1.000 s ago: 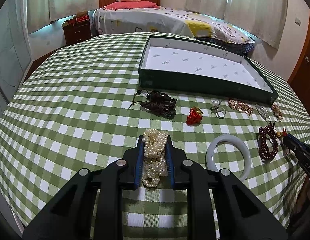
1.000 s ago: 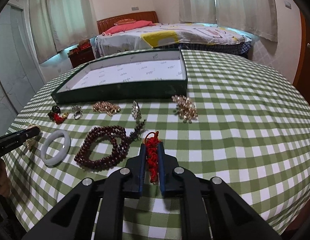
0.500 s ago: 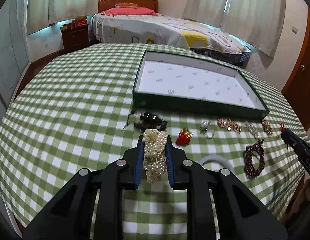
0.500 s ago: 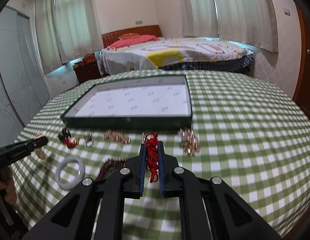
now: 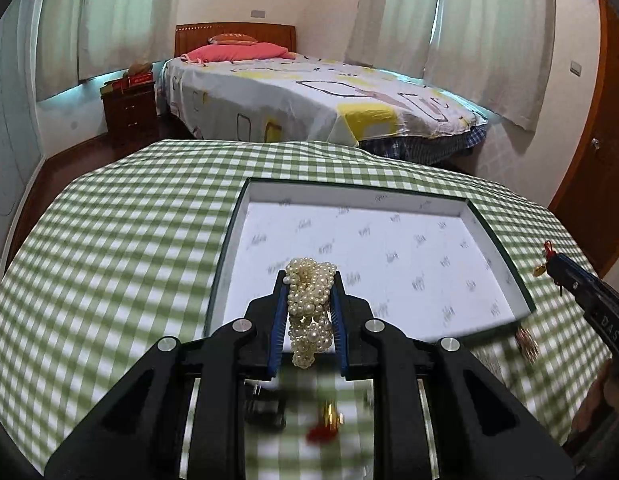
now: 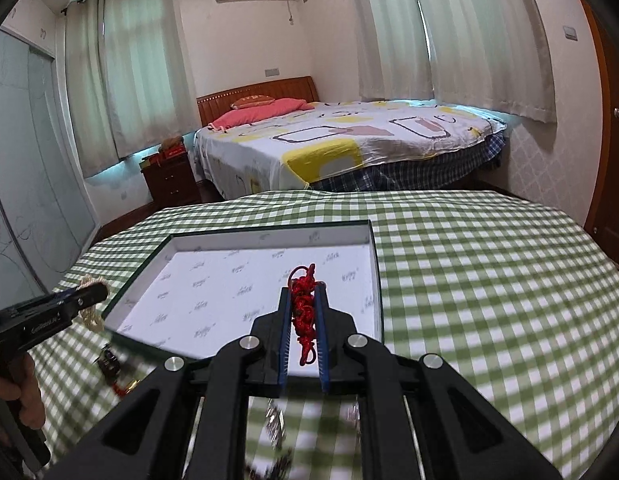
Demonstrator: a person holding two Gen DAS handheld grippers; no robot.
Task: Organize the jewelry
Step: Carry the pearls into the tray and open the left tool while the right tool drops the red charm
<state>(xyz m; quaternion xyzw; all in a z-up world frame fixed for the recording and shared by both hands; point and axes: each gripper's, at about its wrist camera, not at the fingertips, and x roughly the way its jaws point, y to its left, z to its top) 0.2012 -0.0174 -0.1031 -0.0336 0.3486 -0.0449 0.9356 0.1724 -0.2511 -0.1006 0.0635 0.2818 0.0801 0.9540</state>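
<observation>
— So where do the fingers sit now?
— Both over the green tray (image 5: 225, 264), which lay well ahead a second ago. The left gripper (image 5: 309, 304) is clamped on the pearl strand (image 5: 311, 308), bunched between its pads and spilling past the tips.
— And the other?
— The right gripper (image 6: 303, 316) is pinched tight on a red knotted cord (image 6: 303, 312). Only its view shows a hand (image 6: 23, 392) at the left gripper; only the left view shows a gold charm (image 5: 540, 269) beside the right tip.
</observation>
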